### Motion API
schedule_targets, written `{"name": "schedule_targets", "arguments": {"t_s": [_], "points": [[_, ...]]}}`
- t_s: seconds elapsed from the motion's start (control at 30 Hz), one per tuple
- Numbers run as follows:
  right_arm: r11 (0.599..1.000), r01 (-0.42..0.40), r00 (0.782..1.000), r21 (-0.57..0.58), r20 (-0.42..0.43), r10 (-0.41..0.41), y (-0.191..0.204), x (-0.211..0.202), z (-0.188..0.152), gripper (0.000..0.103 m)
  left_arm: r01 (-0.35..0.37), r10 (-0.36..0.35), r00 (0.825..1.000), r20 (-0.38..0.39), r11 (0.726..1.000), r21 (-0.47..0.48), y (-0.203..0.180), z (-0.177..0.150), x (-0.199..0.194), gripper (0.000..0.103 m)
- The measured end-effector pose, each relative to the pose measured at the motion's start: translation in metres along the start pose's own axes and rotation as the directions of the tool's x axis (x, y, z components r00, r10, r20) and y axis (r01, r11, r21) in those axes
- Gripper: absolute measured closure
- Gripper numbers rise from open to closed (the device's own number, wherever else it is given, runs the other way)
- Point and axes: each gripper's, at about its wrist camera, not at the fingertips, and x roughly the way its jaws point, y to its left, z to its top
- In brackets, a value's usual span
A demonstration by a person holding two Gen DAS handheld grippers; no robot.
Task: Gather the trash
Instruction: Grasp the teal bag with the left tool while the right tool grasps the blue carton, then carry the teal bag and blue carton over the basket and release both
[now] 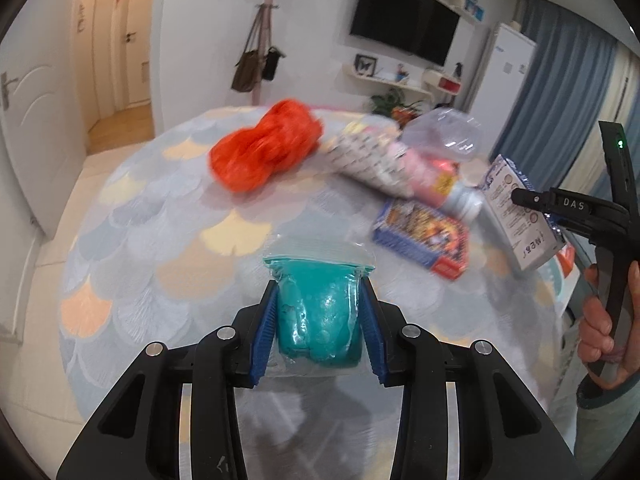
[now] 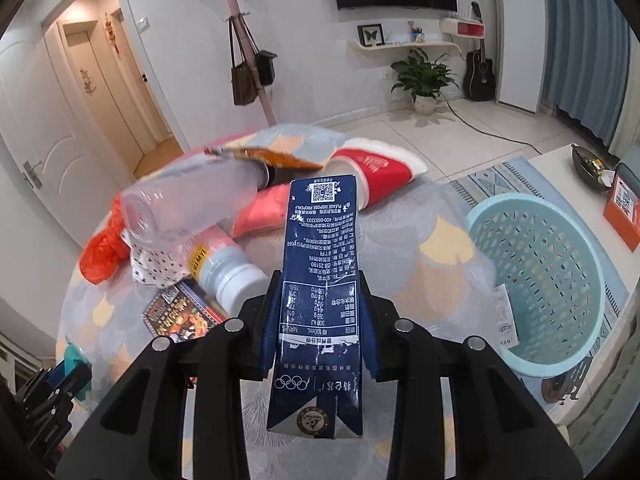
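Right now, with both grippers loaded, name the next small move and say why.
Probably swing the right gripper rightward over the basket and open it there. It is shut on the carton, held above the table, and the basket stands close on its right, open-topped. The left gripper is shut on the teal bag and sits farther away, so it should likely follow second.

"DAS" on right tool (image 1: 532,200), "PLEASE DISPOSE PROPERLY" on carton (image 2: 318,280)
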Motion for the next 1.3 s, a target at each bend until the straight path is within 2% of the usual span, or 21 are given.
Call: {"name": "schedule_targets", "arguments": {"t_s": [0.23, 0.37, 0.63, 0.83, 1.0, 1.13, 1.3], "points": [[0.999, 0.029, 0.994, 0.031, 0.107, -0.032, -0.026, -0.042, 0.011, 0.072, 0.082, -0.087, 0.995, 0.048, 0.992, 0.098, -0.049, 0.031, -0.003, 0.065], [0.995, 0.052, 0.986, 0.082, 0.156, -0.065, -0.056, -0.061, 0.022, 0.072, 0.129, -0.140, 0.988, 0.058, 0.979, 0.160, -0.083, 0.049, 0.004, 0.065], [0.970, 0.122, 0.964, 0.211, 0.208, -0.166, -0.129, -0.084, 0.025, 0.072, 0.230, -0.241, 0.970, 0.017, 0.945, 0.234, -0.156, 0.078, 0.037, 0.065], [0.935, 0.162, 0.956, 0.315, 0.183, -0.227, -0.187, -0.079, 0.017, 0.072, 0.288, -0.291, 0.956, -0.028, 0.921, 0.263, -0.210, 0.093, 0.065, 0.065], [0.908, 0.189, 0.960, 0.374, 0.123, -0.251, -0.227, -0.059, 0.003, 0.072, 0.325, -0.313, 0.946, -0.089, 0.899, 0.295, -0.248, 0.095, 0.092, 0.065], [0.898, 0.231, 0.963, 0.375, 0.042, -0.265, -0.246, -0.035, -0.012, 0.072, 0.348, -0.320, 0.937, -0.138, 0.882, 0.319, -0.277, 0.091, 0.114, 0.065], [0.887, 0.244, 0.966, 0.391, -0.013, -0.260, -0.259, -0.018, -0.026, 0.072, 0.373, -0.316, 0.925, -0.213, 0.866, 0.334, -0.304, 0.082, 0.143, 0.065]]}}
